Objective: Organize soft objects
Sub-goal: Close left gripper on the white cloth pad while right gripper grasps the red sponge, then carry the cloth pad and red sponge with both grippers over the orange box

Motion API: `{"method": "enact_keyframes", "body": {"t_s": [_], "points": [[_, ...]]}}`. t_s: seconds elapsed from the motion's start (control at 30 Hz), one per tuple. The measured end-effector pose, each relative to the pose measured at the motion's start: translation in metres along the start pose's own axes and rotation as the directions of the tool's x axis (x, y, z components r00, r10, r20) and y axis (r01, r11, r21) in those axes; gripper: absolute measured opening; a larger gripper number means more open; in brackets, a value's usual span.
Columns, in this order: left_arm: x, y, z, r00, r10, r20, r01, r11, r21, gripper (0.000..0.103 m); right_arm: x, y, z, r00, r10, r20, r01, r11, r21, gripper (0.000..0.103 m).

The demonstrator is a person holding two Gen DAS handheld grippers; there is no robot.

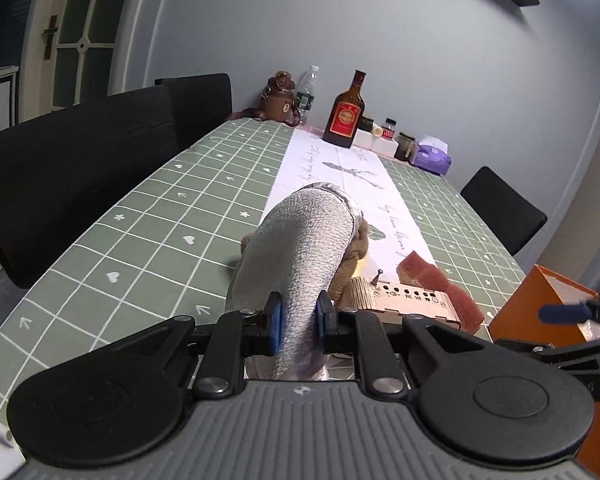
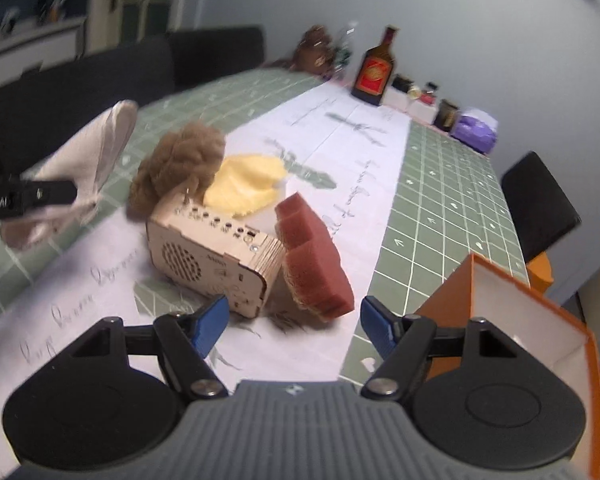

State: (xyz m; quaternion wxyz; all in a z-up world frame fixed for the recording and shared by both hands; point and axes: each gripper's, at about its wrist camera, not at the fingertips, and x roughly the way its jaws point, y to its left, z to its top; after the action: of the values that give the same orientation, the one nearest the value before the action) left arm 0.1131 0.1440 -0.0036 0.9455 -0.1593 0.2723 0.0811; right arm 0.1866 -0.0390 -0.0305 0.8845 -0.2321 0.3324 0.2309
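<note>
Grey cloth in left tongs; one red sponge, one orange box.

A brown bottle with a red label is standing at the upper middle of the left wrist view, on a white runner lying along the green checked tablecloth. A clear plastic bottle is standing left of it. A purple tissue pack is sitting to the right. Black chairs are lining the left edge. A small wooden speaker box is resting at the centre of the right wrist view.
</note>
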Motion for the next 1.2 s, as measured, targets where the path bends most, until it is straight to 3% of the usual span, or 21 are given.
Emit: {"method": "enact_keyframes", "body": {"t_s": [0.13,0.27,0.53,0.7,0.73,1.0,1.2], "points": [[0.007,-0.004,0.001,1.0,0.004,-0.014,-0.004,1.0,0.002,0.019,0.022,-0.011,0.01,0.996,0.051,-0.077,-0.061,0.988,-0.141,0.07],[0.013,-0.004,0.002,1.0,0.012,-0.021,-0.012,1.0,-0.005,0.019,0.05,-0.014,0.016,0.986,0.041,-0.16,-0.082,0.963,-0.257,0.067],[0.013,-0.003,0.001,0.999,0.029,-0.025,-0.03,1.0,-0.009,0.019,0.087,-0.009,0.022,0.976,0.025,-0.214,-0.106,0.921,-0.375,0.065],[0.015,-0.003,0.001,0.999,0.035,-0.035,-0.035,0.999,-0.001,0.019,0.093,-0.012,0.025,0.976,0.04,-0.212,-0.12,0.918,-0.378,0.048],[0.015,-0.004,0.001,0.999,0.035,-0.036,-0.035,0.999,0.003,0.019,0.094,-0.014,0.026,0.975,0.05,-0.215,-0.129,0.92,-0.371,0.041],[0.015,-0.013,0.007,0.998,0.052,-0.047,-0.05,0.998,0.043,0.019,0.089,-0.042,0.03,0.965,0.167,-0.204,-0.212,0.952,-0.219,0.035],[0.018,-0.018,0.015,0.994,0.059,-0.091,-0.06,0.998,-0.006,0.019,0.083,-0.068,0.034,0.947,0.264,-0.182,-0.282,0.956,-0.084,0.033]]}}
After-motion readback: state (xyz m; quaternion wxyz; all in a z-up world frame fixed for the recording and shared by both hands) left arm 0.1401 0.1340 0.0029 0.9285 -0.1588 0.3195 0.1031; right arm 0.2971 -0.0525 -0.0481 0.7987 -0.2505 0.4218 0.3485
